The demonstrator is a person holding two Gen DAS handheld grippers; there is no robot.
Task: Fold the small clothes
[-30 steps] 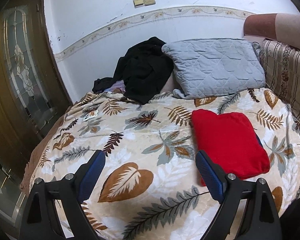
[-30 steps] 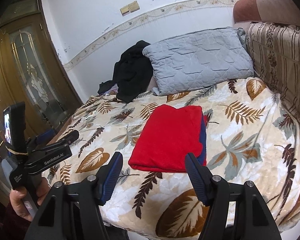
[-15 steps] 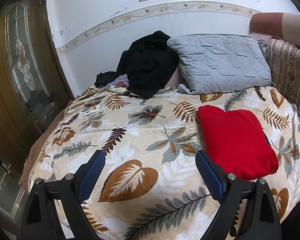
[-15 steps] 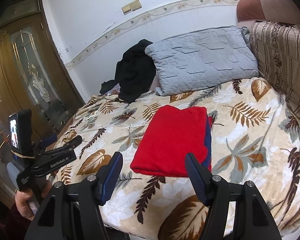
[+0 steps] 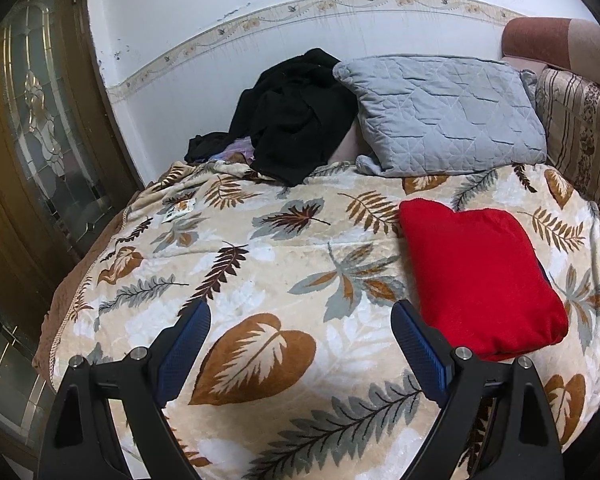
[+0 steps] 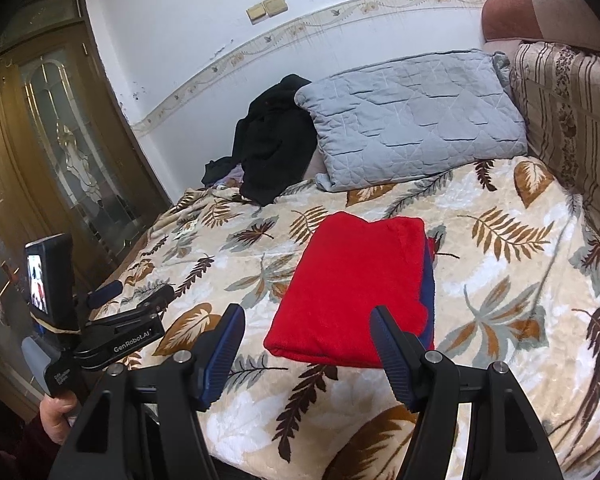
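Observation:
A folded red garment [image 5: 476, 272] [image 6: 352, 288] lies flat on the leaf-patterned blanket [image 5: 284, 264] [image 6: 500, 280], with a dark blue layer showing along its right edge in the right wrist view. My left gripper [image 5: 300, 320] hovers open over bare blanket to the left of the garment. It also shows at the left edge of the right wrist view [image 6: 136, 294], held by a hand. My right gripper [image 6: 306, 320] is open just in front of the garment's near edge, nothing between its fingers.
A heap of black clothes [image 5: 296, 120] [image 6: 276, 140] lies at the back by the wall, beside a grey quilted pillow [image 5: 440, 108] [image 6: 412, 116]. A striped cushion [image 6: 572, 120] bounds the right side. A wooden door with glass [image 5: 32, 128] stands left.
Both views have crept slightly closer to the bed, so the red garment sits a little nearer. Both grippers' jaws have stayed as wide as before.

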